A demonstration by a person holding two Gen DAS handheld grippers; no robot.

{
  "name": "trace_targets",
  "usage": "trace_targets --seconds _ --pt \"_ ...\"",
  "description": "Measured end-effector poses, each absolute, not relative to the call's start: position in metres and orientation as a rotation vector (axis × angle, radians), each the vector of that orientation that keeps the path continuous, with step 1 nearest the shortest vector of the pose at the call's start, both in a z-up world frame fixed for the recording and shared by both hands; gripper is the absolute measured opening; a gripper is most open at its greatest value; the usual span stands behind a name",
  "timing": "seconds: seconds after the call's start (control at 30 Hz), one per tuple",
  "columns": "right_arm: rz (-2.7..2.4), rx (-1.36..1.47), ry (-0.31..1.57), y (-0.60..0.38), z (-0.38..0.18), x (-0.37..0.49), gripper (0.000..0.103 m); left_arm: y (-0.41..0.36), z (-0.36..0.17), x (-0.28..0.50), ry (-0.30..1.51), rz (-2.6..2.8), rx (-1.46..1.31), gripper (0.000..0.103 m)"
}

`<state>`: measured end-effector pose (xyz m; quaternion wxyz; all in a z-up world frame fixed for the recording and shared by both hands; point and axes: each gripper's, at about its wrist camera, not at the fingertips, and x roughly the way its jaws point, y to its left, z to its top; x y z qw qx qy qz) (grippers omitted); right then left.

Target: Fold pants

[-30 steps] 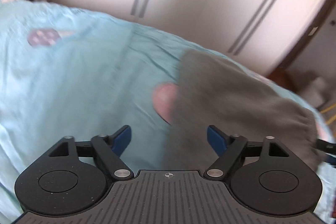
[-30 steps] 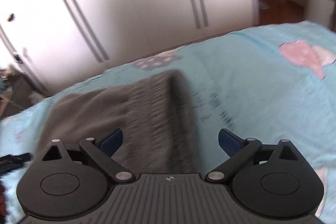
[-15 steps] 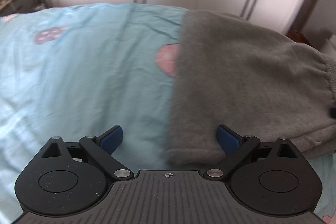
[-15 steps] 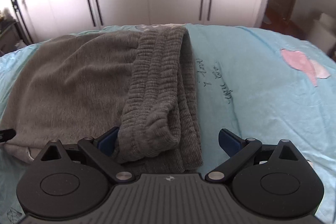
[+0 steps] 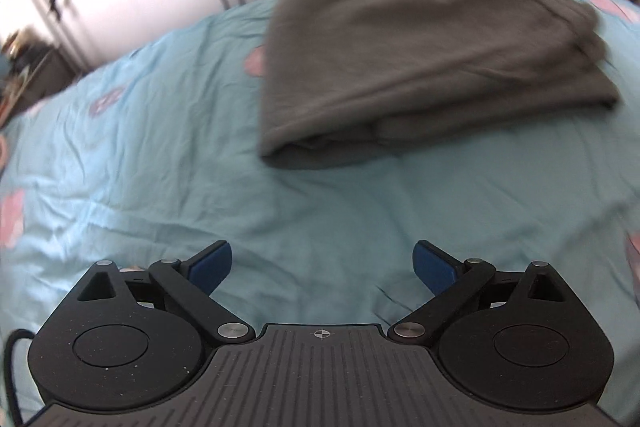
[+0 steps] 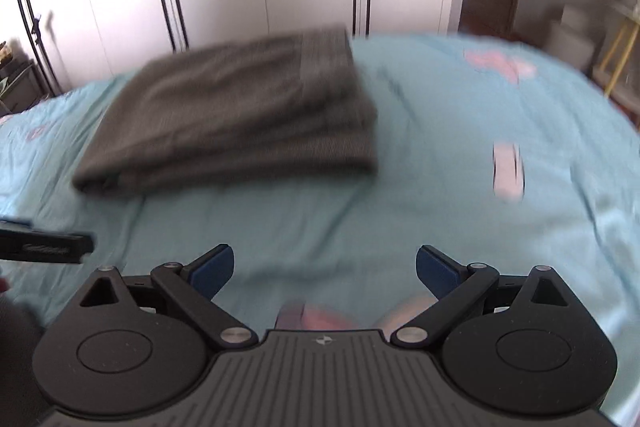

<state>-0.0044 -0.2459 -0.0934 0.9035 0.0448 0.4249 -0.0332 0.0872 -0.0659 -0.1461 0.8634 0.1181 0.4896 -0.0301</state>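
Well beyond both jaws, folded pants (image 5: 420,67).

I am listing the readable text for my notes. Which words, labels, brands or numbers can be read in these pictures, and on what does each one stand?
No text can be read.
Dark marks on the light blue bed sheet, beside the folded grey pants: blurred, unreadable.
Pale print on the black bar at the left edge of the right wrist view: too small and blurred.
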Motion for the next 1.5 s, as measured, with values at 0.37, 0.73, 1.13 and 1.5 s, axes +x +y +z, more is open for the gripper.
trace_targets --seconds 0.37,0.73,1.13,1.5 --pt "-0.081 -0.126 0.971 -0.199 -0.057 -0.014 0.098 -0.066 -0.076 0.047 0.957 -0.055 0.231 0.1" --pt "0.012 -0.125 0.935 -0.181 -0.008 0.001 0.098 -0.072 -0.049 0.062 0.971 -0.092 0.249 0.101" --pt "-0.049 -0.03 1.082 -0.187 -0.048 0.027 0.098 -0.074 -0.091 0.077 0.974 -0.034 0.231 0.101" --pt "-0.052 -0.125 1.115 -0.168 -0.069 0.051 0.098 -0.059 -0.106 0.1 1.039 0.008 0.123 0.101"
